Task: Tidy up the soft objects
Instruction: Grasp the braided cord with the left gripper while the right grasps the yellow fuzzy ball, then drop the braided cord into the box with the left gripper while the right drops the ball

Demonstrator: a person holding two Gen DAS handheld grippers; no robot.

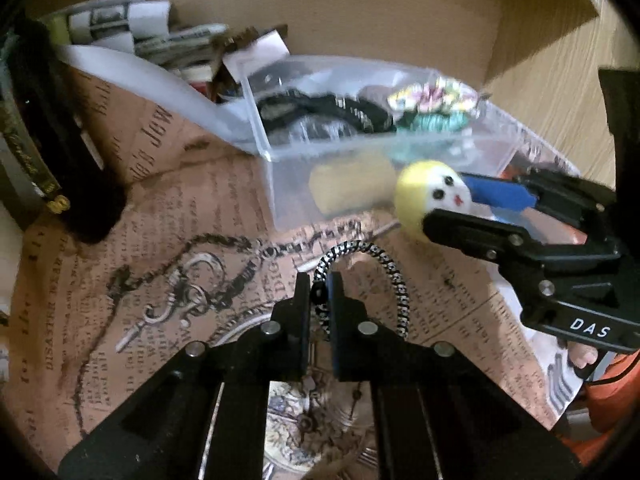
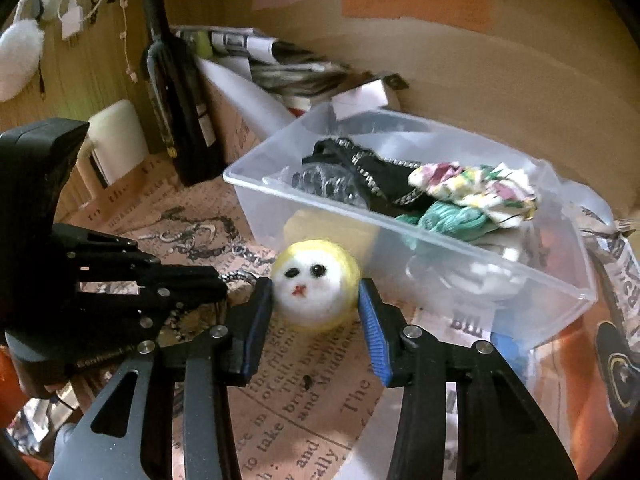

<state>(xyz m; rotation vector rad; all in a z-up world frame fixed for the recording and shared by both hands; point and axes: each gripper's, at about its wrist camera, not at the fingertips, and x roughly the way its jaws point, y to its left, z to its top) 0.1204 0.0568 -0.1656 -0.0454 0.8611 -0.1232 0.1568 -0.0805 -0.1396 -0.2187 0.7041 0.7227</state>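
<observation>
My left gripper (image 1: pixel 319 286) is shut on a black-and-white braided hair tie (image 1: pixel 390 270), held just above the newsprint-covered table. My right gripper (image 2: pixel 316 300) is shut on a yellow-and-white felt ball with a face (image 2: pixel 314 282); it also shows in the left wrist view (image 1: pixel 430 196), in front of the bin. A clear plastic bin (image 2: pixel 460 252) stands behind, holding a floral scrunchie (image 2: pixel 476 188), a teal scrunchie (image 2: pixel 448 216), a black strap with studs (image 2: pixel 372 178) and a yellow sponge (image 1: pixel 352 188).
A dark wine bottle (image 2: pixel 180 96) stands left of the bin. Rolled papers and magazines (image 1: pixel 132 28) lie at the back against a cardboard wall (image 2: pixel 480 80). An orange object (image 2: pixel 580 380) lies at the right. A printed chain and key pattern (image 1: pixel 172 300) marks the table cover.
</observation>
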